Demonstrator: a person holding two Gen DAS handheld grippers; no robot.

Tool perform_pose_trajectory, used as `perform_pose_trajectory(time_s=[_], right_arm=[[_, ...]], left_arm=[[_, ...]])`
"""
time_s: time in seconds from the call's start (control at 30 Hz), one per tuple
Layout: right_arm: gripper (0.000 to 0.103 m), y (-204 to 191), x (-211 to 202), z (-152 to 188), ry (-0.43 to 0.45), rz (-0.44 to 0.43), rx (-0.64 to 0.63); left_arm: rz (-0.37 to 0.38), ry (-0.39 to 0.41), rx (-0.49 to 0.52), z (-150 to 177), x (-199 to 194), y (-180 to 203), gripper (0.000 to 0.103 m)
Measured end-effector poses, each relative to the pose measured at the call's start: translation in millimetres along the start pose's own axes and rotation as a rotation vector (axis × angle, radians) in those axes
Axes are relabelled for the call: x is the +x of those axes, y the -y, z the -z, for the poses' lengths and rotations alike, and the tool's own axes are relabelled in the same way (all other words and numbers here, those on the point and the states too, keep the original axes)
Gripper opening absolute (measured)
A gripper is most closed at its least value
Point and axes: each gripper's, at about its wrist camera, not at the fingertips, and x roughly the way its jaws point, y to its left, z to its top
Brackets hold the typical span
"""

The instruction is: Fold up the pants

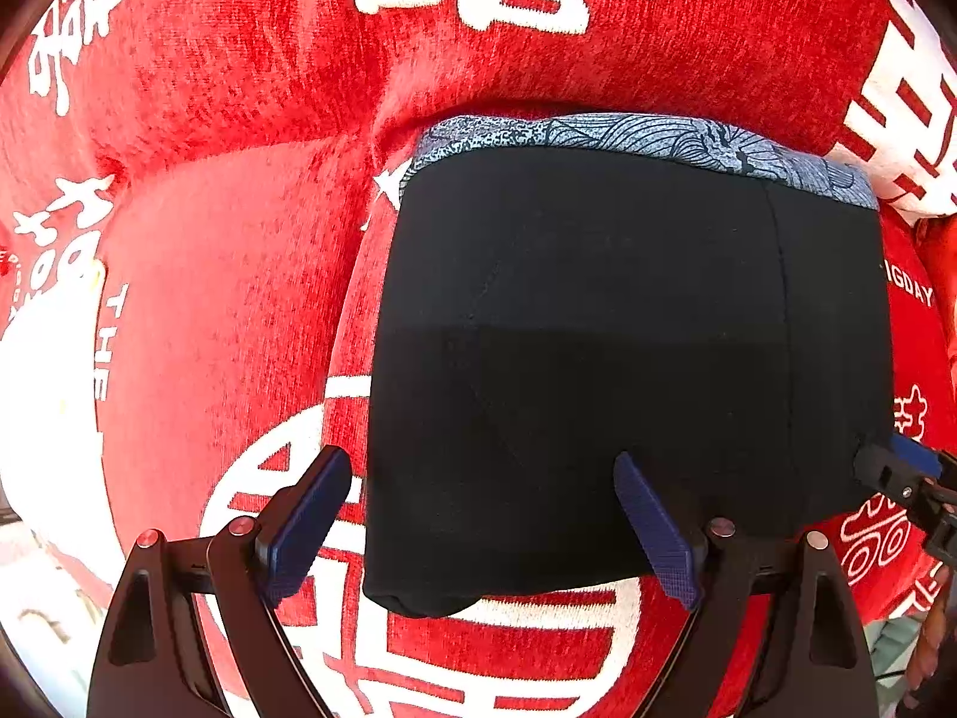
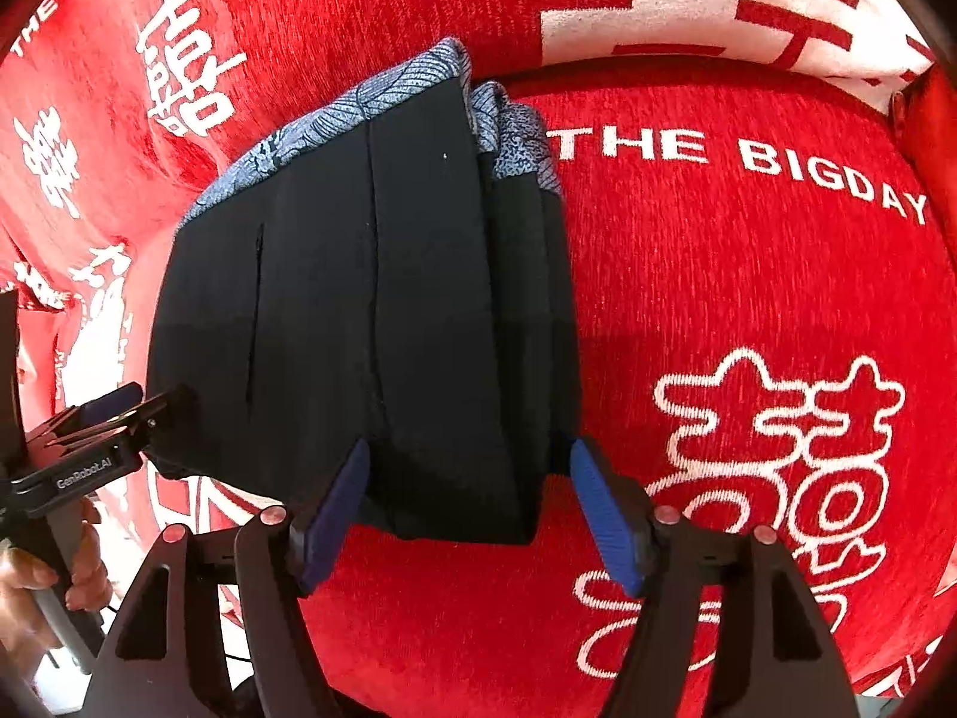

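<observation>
Red plush cloth (image 1: pixel 239 311) printed with white characters and the words "THE BIGDAY" covers the whole surface seen in both wrist views. On it, dark folded pants (image 1: pixel 598 359) are laid flat as a compact block, with a blue-grey patterned waistband (image 1: pixel 628 134) along the far edge. In the right wrist view, several folded layers are stacked at the block's right side, and a thin slit is seen in the fabric at the left.

The left hand-held gripper (image 1: pixel 484 529) is held wide open at the near edge of the pants, one blue pad over the cloth and the other over the dark fabric. The right hand-held gripper (image 2: pixel 472 517) is likewise spread open, its pads straddling the near right corner of the pants, with nothing gripped.
</observation>
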Motion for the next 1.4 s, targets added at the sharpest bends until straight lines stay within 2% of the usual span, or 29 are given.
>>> perform_pose_trajectory(time_s=[0.13,0.27,0.43,0.6,0.73,0.83,0.9,0.93,1.0,1.17,1.3,1.4], right_arm=[[0.073,11.3,-6.7,-4.8,-0.006,-0.034,-0.004],[0.073,33.3,-17.7,-10.2,0.013,-0.094,0.001],[0.073,59.0,-18.7,-28.2,0.016,-0.211,0.093],[0.073,75.4,-2.1,-41.7,-0.020,-0.301,0.120],[0.073,85.4,8.6,-44.8,-0.061,-0.376,0.117],[0.073,91.2,13.4,-44.8,-0.077,-0.426,0.121],[0.073,94.2,17.4,-47.0,-0.090,-0.454,0.113],[0.073,97.8,17.9,-46.8,-0.095,-0.462,0.110],[0.073,98.5,23.2,-51.4,-0.106,-0.493,0.111],[0.074,95.9,33.8,-62.5,-0.125,-0.535,0.083],[0.073,99.8,41.4,-70.4,-0.141,-0.576,0.149],[0.057,100.7,35.9,-67.7,-0.132,-0.570,0.174]], left_arm=[[0.010,0.010,-0.008,-8.5,-5.5,-8.9,0.090],[0.087,0.028,-0.053,-24.9,-9.8,-28.5,0.090],[0.142,0.010,-0.006,-46.2,4.4,-40.6,0.090],[0.292,-0.041,-0.025,-63.9,30.3,-57.8,0.090],[0.380,-0.055,-0.019,-69.2,40.5,-67.9,0.090],[0.447,-0.097,0.003,-70.4,53.4,-70.3,0.090],[0.464,-0.116,0.028,-71.6,63.7,-67.5,0.090],[0.474,-0.118,0.037,-72.3,65.3,-65.3,0.096],[0.469,-0.121,0.045,-76.9,71.1,-60.2,0.102],[0.528,-0.143,0.039,-79.9,80.6,-48.8,0.102],[0.518,-0.139,0.013,-80.1,84.0,-35.3,0.103],[0.496,-0.071,0.025,-75.8,68.5,-23.8,0.086]])
